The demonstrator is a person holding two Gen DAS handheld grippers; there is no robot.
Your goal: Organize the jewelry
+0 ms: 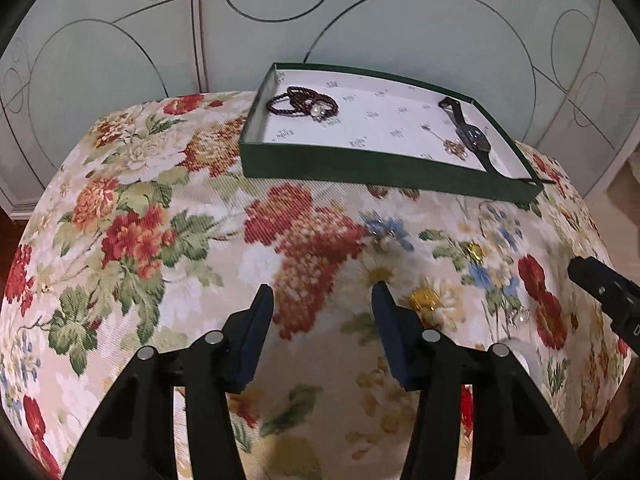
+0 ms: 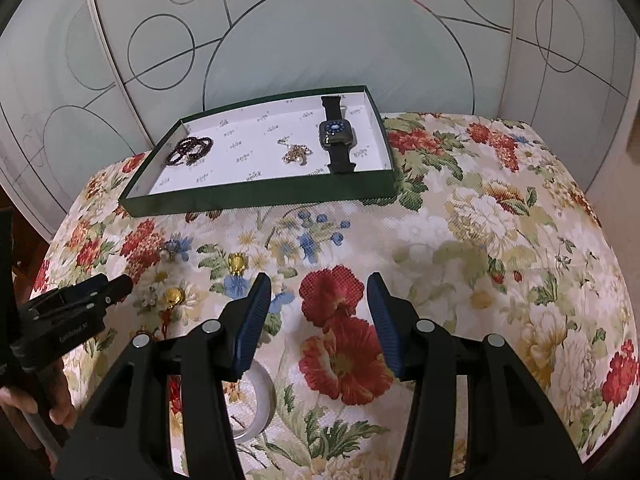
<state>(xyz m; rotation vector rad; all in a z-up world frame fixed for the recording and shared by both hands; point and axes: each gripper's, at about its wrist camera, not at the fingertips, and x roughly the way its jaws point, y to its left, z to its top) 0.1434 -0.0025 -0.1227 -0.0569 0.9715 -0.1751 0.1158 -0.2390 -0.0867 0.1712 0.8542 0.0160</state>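
Observation:
A green tray [image 1: 360, 168] [image 2: 256, 194] with white lining sits at the back of the floral cushion. It holds a dark red bead bracelet [image 1: 302, 102] [image 2: 190, 149], a gold brooch [image 1: 455, 147] [image 2: 297, 155] and a black smartwatch [image 1: 472, 134] [image 2: 337, 134]. Loose on the cushion lie two gold pieces [image 2: 237, 263] [image 2: 175, 295] [image 1: 474, 250] [image 1: 425, 299], a small pearl piece [image 2: 165, 255] [image 1: 380, 240] and a white bangle [image 2: 260, 400]. My left gripper [image 1: 322, 296] is open and empty above the cushion. My right gripper [image 2: 318, 286] is open and empty; the bangle lies under its left finger.
The cushion [image 2: 500, 240] has a busy flower print and rounded edges falling away on both sides. Frosted glass doors [image 1: 320, 12] stand behind it. The other gripper's tip shows at the right edge of the left wrist view [image 1: 600, 284] and at the left of the right wrist view [image 2: 92, 290].

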